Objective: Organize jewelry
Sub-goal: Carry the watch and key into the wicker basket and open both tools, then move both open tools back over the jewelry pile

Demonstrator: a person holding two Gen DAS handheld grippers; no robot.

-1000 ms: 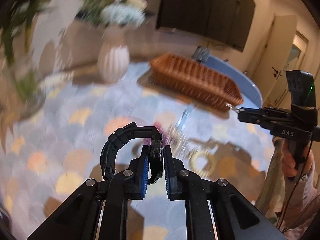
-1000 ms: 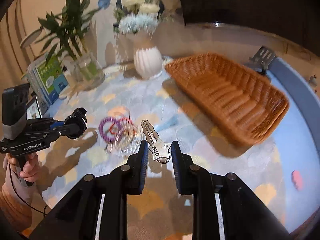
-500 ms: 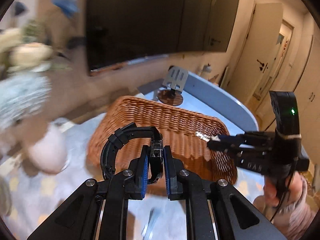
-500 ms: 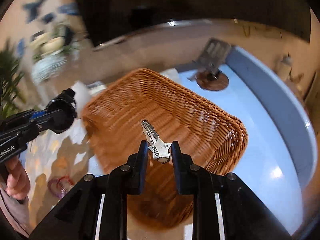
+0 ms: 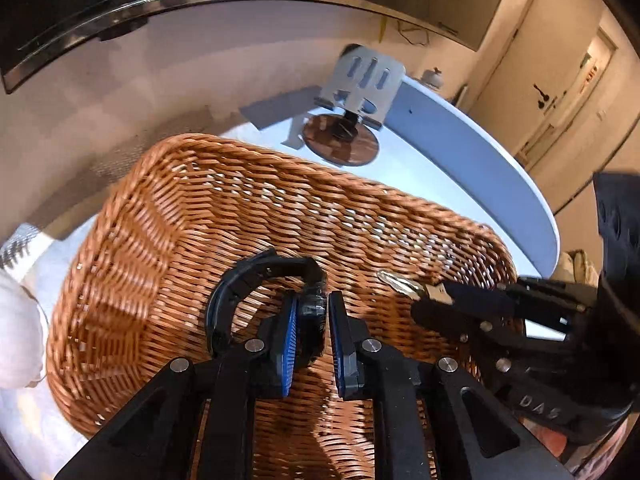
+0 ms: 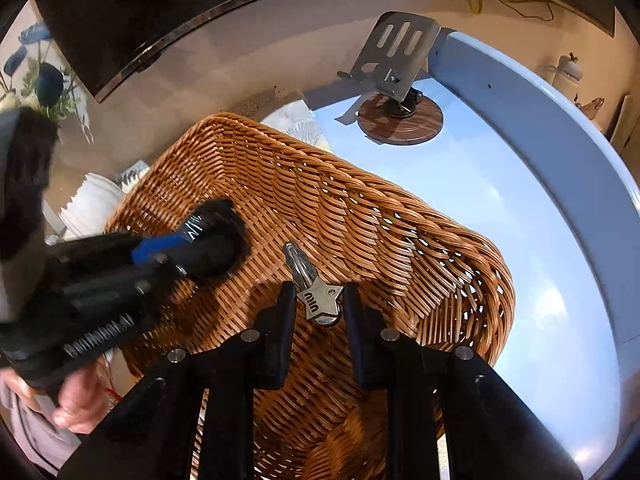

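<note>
Two grippers now hang over the wicker basket [image 5: 168,240], whereas a second ago you had both above the patterned cloth with its loose rings and bracelets. Your left gripper [image 5: 312,320] has the black watch [image 5: 256,280] between its blue pads, strap looping up and left over the basket's floor; its jaws are opening, and a thin gap shows on the right pad's side while the left pad sits against the watch body. A second ago those pads were pressed tight on it. Your right gripper [image 6: 318,304] pinches the silver key [image 6: 316,292] by its head, blade pointing up and left over the weave, the same grip as before. In the left wrist view the right gripper [image 5: 430,298] reaches in from the right with the key's blade [image 5: 396,282] near the far wall of the basket. The vase and flowers have slid to the frame's left edge; the metal stand [image 5: 366,80] on its wooden disc now sits behind the basket.
</note>
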